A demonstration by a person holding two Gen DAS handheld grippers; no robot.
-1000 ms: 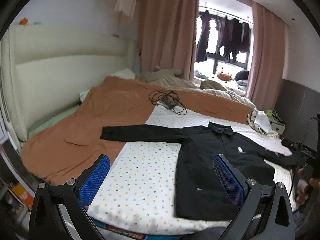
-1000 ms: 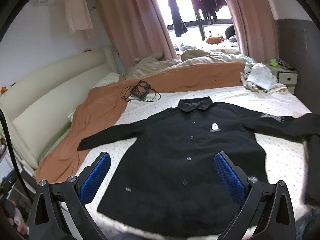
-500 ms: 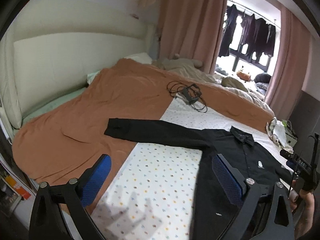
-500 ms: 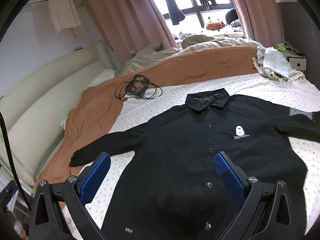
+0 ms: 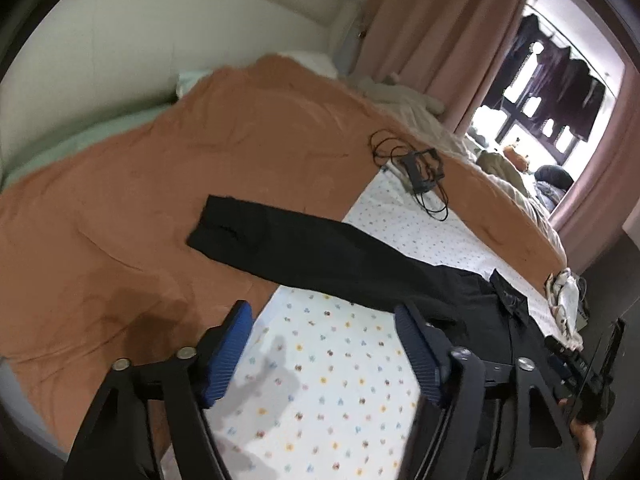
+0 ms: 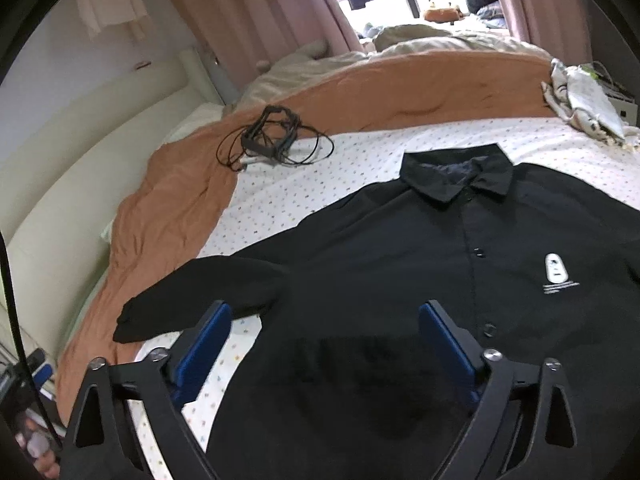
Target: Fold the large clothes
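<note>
A black long-sleeved shirt lies flat and face up on the dotted sheet, collar away from me. Its left sleeve stretches out onto the orange blanket. My left gripper hovers over the dotted sheet just short of that sleeve. Its jaws are closing with nothing between them. My right gripper hangs over the shirt's body beside the sleeve's armpit. Its jaws are closing too, and the blue pads stand apart from the cloth.
A black cable bundle lies at the blanket's edge beyond the shirt. A crumpled white cloth sits at the far right corner of the bed. A cream headboard runs along the left. Curtains and a window with hanging clothes stand behind.
Both grippers have come closer to the bed and lower. The left one has swung toward the outstretched sleeve. Both pairs of jaws have narrowed.
</note>
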